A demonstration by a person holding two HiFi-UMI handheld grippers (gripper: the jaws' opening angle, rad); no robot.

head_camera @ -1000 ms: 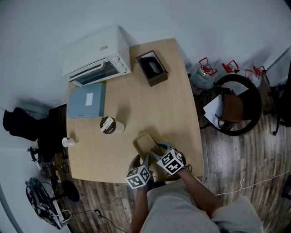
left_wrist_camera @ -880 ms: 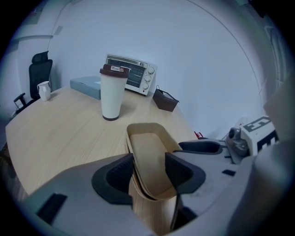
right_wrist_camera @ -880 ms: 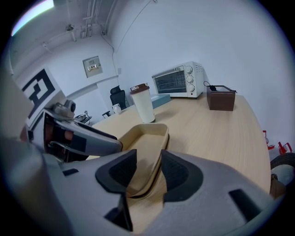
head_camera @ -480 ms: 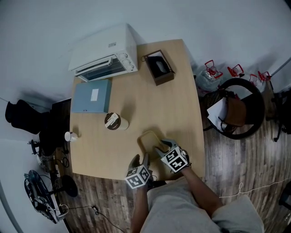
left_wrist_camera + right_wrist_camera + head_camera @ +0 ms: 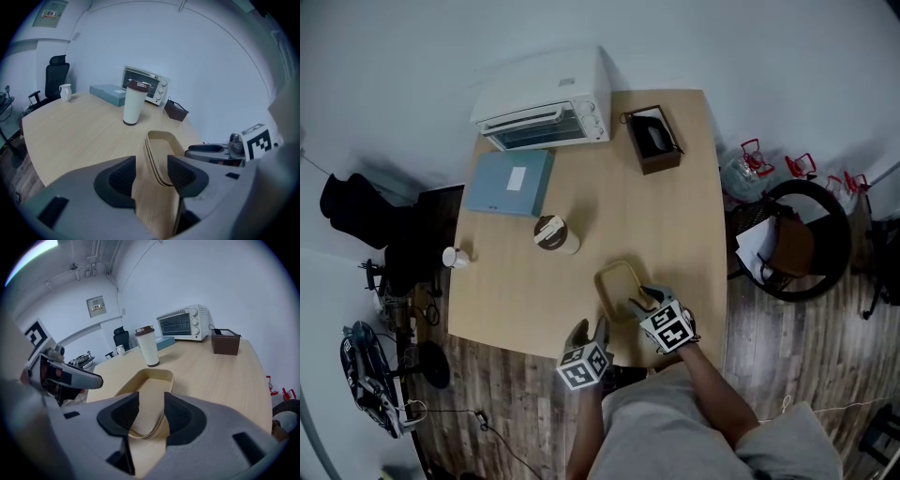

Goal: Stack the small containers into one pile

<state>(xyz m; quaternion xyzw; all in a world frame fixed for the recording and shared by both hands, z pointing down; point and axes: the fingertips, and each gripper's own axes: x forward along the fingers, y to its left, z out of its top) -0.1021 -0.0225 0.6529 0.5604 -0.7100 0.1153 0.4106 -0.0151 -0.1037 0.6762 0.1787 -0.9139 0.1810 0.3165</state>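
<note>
A stack of shallow tan containers nested in one another lies near the front edge of the wooden table. My right gripper reaches it from the near right. In the right gripper view the stack's near rim sits between the pads, and the gripper is shut on it. My left gripper hovers at the table's front edge, just left of the stack. Its jaws stand open, and the stack's near left wall lies ahead of them, untouched.
A white tumbler with a brown lid stands behind the stack. Further back are a white toaster oven, a blue box and a brown box. A white mug sits at the left edge. A chair stands on the right.
The head view has swung, so the table and everything on it sit further right and higher in the picture. Both grippers and the stack keep their places relative to each other.
</note>
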